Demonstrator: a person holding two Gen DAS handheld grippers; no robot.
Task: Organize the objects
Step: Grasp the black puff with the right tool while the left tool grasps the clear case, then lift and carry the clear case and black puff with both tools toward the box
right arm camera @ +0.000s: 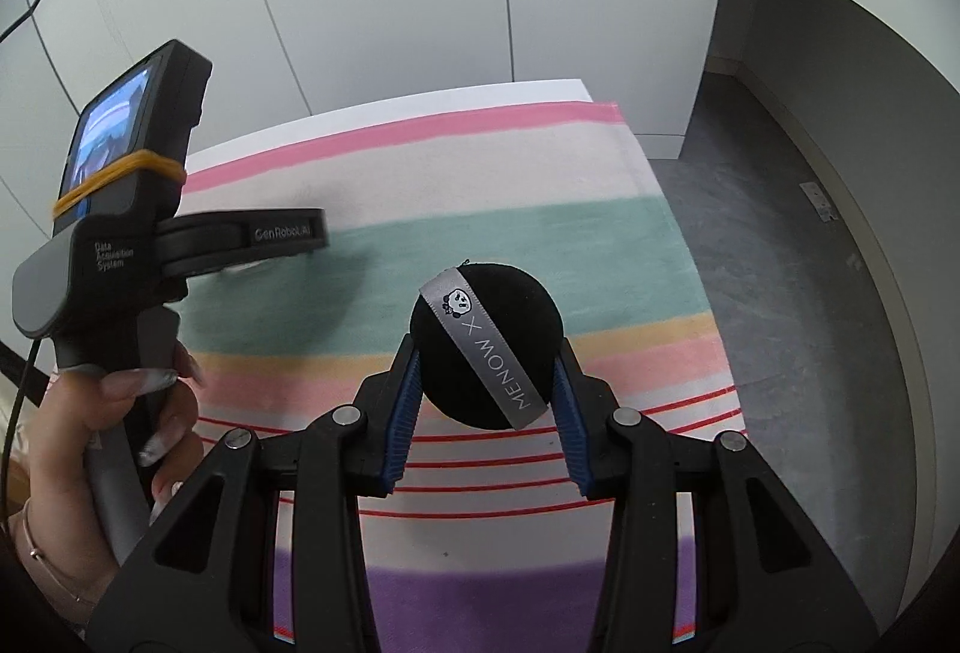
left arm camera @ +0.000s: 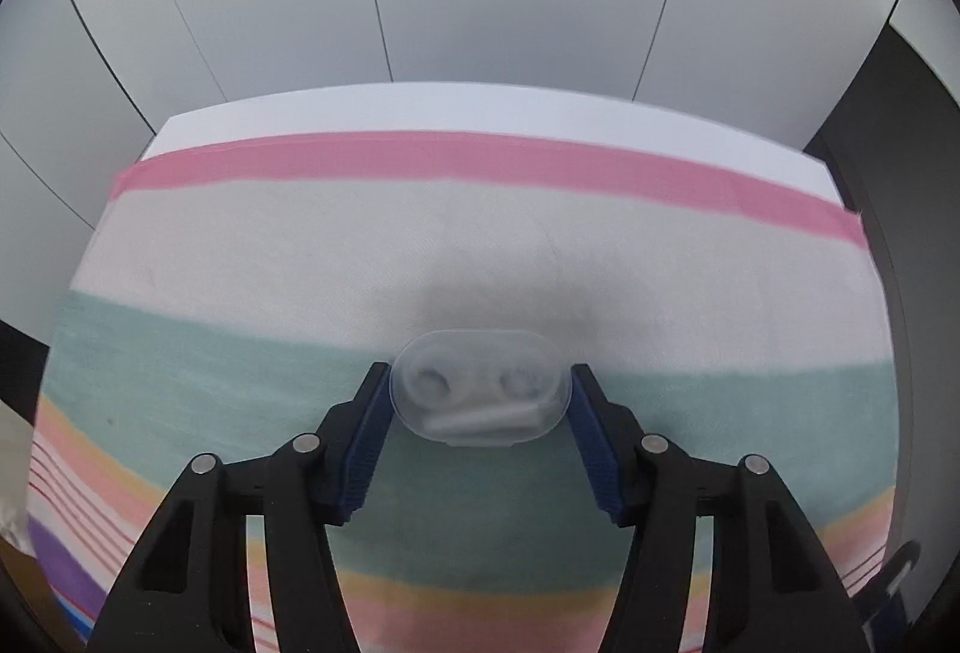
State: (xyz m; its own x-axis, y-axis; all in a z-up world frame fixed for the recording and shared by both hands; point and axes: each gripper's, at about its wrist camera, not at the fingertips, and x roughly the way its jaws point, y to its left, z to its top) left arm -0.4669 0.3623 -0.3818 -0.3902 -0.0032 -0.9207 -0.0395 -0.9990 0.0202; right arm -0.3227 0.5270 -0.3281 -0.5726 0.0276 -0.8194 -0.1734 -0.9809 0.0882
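Pale wall panels stand behind a counter (left arm camera: 480, 113) draped in a striped cloth (left arm camera: 240, 365) of pink, cream, teal, peach and purple bands.

Between the fingers of the left tool (left arm camera: 480, 383) sits a translucent oval case (left arm camera: 479, 386) with two round wells and a small stick-like piece inside; both blue pads (left arm camera: 366, 437) press its ends, so this tool is clamped on it. Whether the case is lifted off the cloth or resting on it cannot be told, though a soft shadow lies on the cream band just beyond it. Nothing else lies on the cloth ahead of that tool.

The right tool (right arm camera: 487, 347) grips a black round puff (right arm camera: 498, 311) crossed by a grey ribbon printed "MENOW", held by its sides over the peach and red-lined bands.

As for progress, both things appear to be in hand and neither looks placed; no tray, box or other destination shows in either view, so I judge the sorting is mid-way at best, with the setting-down left to do.

Only the right wrist view shows the left tool from outside: to the left of the right tool's fingers and ahead of them, its dark body with a small screen bound by a yellow rubber band (right arm camera: 120, 176), held by the person's left hand (right arm camera: 108, 431) with long nails. It also shows the counter's far right corner and the grey floor (right arm camera: 780, 263) to the right. The case appears only in the left wrist view.
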